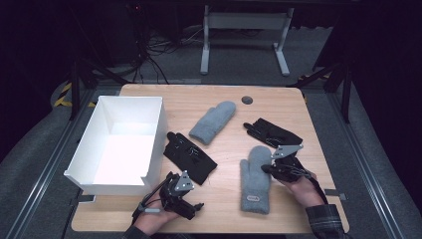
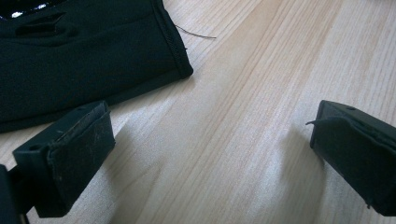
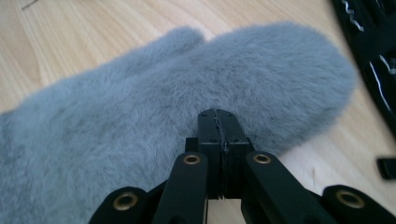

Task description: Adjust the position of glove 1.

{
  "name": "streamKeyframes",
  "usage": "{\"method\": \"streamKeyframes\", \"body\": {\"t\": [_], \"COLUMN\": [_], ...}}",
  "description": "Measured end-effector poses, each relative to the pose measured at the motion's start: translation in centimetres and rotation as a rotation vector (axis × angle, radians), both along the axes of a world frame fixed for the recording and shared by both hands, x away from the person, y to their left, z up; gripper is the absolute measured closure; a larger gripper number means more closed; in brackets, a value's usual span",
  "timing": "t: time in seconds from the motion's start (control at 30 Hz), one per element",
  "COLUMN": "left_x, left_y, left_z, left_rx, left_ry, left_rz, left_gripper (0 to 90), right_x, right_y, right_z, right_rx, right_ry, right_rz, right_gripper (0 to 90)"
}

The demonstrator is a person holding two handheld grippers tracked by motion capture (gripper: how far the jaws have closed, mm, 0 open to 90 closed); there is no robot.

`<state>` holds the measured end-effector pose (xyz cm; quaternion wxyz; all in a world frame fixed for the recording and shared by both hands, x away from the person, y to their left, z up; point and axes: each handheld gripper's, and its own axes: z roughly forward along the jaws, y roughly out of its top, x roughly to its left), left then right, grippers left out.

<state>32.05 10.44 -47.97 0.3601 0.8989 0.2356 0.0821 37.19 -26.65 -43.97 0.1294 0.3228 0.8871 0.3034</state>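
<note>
Right now my right gripper (image 1: 266, 168) sits at the edge of the near grey mitten (image 1: 255, 179), at about 3 o'clock from the mitten's middle. Its two jaws are pressed tight together, with nothing between them. In the right gripper view the closed tips lie just over the fluffy grey fur (image 3: 187, 107), but I cannot tell if they touch it.

My left gripper (image 1: 169, 180) rests low at about 7 o'clock on the table (image 1: 224, 149). Its jaws are spread wide with only bare wood between them. In the left gripper view the cuff of a black glove (image 2: 88, 56) lies just past the left jaw, not touching it.

That black glove (image 1: 190, 157) lies near the middle of the table, beside the white box (image 1: 122, 144) (the box sits at 9 o'clock). A second grey mitten (image 1: 213, 122) lies at about 12 o'clock from the middle. Another black glove (image 1: 271, 132) lies at 2 o'clock, just past my right gripper.
</note>
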Motion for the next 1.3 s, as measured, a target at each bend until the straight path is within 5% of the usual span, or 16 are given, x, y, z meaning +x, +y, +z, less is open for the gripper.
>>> {"method": "streamKeyframes", "body": {"t": [0.33,0.67,1.3], "left_x": [0.0,0.0,0.0], "left_y": [0.0,0.0,-0.1], "left_z": [0.0,0.0,0.0], "left_rx": [0.0,0.0,-0.002], "left_ry": [0.0,0.0,0.0], "left_rz": [0.001,0.002,0.006], "left_gripper": [0.1,0.1,0.1], "right_x": [-4.0,-7.5,-6.7], "right_y": [-2.6,-1.8,3.0], "right_z": [0.4,-0.7,-0.4], "right_rx": [0.059,0.074,0.098], "right_ry": [0.02,0.084,0.071], "right_rz": [0.0,0.083,0.208], "right_gripper": [90.0,90.0,90.0]}}
